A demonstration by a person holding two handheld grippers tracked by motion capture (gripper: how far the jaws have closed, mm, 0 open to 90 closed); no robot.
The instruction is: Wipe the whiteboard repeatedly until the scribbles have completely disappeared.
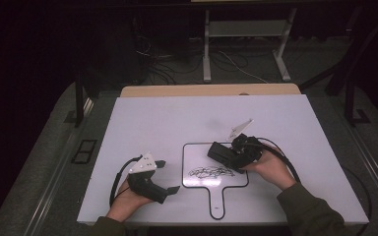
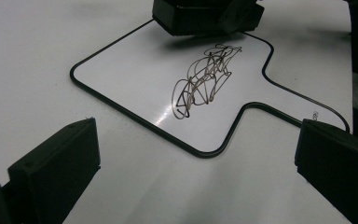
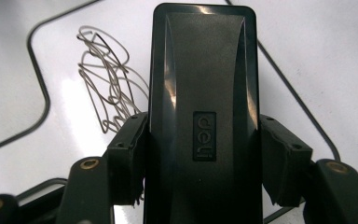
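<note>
A small white board (image 1: 197,152) with a black rim and a handle lies on the white table (image 1: 152,118). A black pen scribble (image 1: 210,172) crosses its near half. My right gripper (image 1: 229,156) is shut on a black eraser (image 1: 221,153), held over the board just beyond the scribble. In the right gripper view the eraser (image 3: 203,93) sits clamped between both pads, with the scribble (image 3: 107,79) to its left. My left gripper (image 1: 170,176) rests open on the table left of the board. Its view shows the scribble (image 2: 205,77) ahead and the eraser (image 2: 200,16) at the top.
The board's handle (image 1: 217,201) points toward the near table edge. A wooden strip (image 1: 209,90) runs along the table's far edge. Beyond it are white desk legs (image 1: 206,49) and loose cables on a dark floor.
</note>
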